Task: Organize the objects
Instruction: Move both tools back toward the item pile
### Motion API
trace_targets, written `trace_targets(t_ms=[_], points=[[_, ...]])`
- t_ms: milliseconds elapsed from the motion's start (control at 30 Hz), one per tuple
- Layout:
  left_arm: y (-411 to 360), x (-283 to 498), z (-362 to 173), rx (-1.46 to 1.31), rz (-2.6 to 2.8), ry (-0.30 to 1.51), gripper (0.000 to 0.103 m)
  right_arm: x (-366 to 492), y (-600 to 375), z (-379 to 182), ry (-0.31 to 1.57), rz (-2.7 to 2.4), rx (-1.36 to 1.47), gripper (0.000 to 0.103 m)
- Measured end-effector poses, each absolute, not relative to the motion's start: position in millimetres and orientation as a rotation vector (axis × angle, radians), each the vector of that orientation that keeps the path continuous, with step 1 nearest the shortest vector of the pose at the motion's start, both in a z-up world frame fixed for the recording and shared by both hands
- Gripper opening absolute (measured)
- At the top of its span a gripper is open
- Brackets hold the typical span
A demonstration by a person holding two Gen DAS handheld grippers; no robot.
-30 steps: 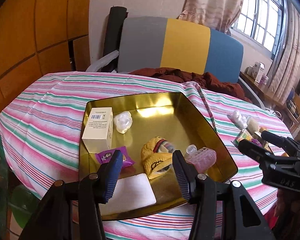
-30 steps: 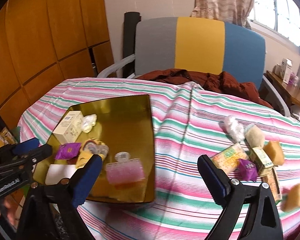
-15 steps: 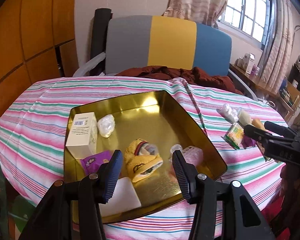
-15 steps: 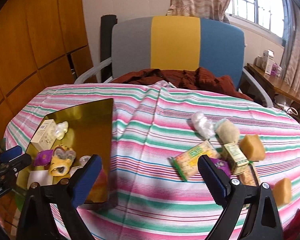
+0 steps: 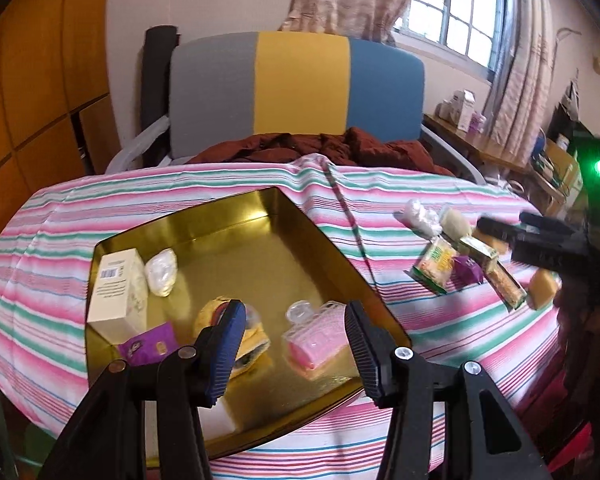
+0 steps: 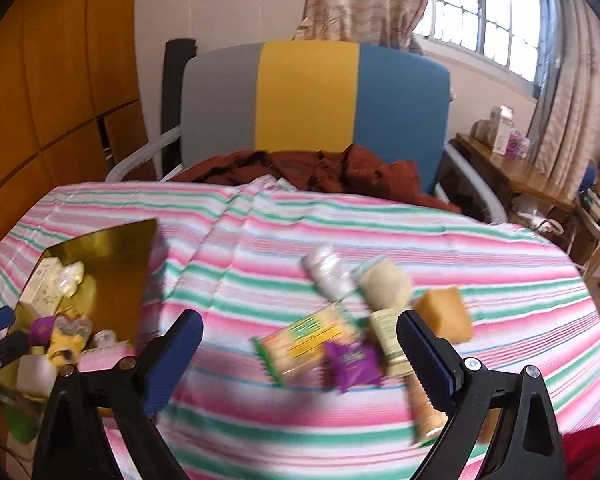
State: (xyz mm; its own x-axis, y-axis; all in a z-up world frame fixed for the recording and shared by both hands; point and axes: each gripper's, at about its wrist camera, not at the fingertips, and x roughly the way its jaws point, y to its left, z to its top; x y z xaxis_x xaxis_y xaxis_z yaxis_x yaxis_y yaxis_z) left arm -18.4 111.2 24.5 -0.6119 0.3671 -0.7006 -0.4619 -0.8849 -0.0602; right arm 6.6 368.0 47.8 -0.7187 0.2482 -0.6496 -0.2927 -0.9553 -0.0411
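Striped cloth is covering the desk [image 6: 260, 248], where the open, empty right tongs [image 6: 300, 344] are risking scattering the crowded green-and-yellow cracker packet [image 6: 308, 340] and purple foil sachet [image 6: 352, 364] between them, while the left tongs [image 5: 294, 344] are gaping empty too.

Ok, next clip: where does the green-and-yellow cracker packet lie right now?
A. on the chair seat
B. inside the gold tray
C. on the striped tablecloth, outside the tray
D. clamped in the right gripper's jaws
C: the cracker packet lies flat on the striped tablecloth among other loose snacks, apart from the gold tray; the right gripper stands open, touching nothing.
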Motion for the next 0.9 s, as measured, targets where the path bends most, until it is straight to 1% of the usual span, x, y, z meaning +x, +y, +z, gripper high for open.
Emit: trace_targets(t_ms=[100, 200, 367, 533, 600, 800, 900], points=[[124.6, -17.2, 26.3, -1.022, 2.442, 0.201, 0.052, 6.9, 395.9, 53.5, 0.070, 2.630, -0.948, 0.098], [139.1, -15.7, 27.7, -1.014, 2.417, 0.231, 0.052, 9.8, 431.1, 52.4, 0.094, 2.569, -0.906, 0.098], [163.5, -15.0, 25.5, -1.013, 2.364, 0.278, 0.052, 23.7, 487.4, 41.5, 0.241, 2.456, -0.848, 0.098], [188.8, -17.2, 22.3, -1.022, 2.316, 0.308, 0.052, 42.4, 530.4, 38.8, 0.500, 2.369, -0.764, 0.099], [201.0, -19.6, 22.0, -1.021, 2.290, 0.309, 0.052, 46.8, 535.4, 39.0, 0.543, 2.348, -0.744, 0.102], [235.7, -25.5, 15.4, -1.029, 2.205, 0.313, 0.052, 45.3, 540.7, 35.1, 0.601, 2.341, -0.769, 0.102], [254.2, -28.8, 8.2, -1.029, 2.177, 0.352, 0.052, 44.2, 542.9, 32.2, 0.619, 2.341, -0.786, 0.102]])
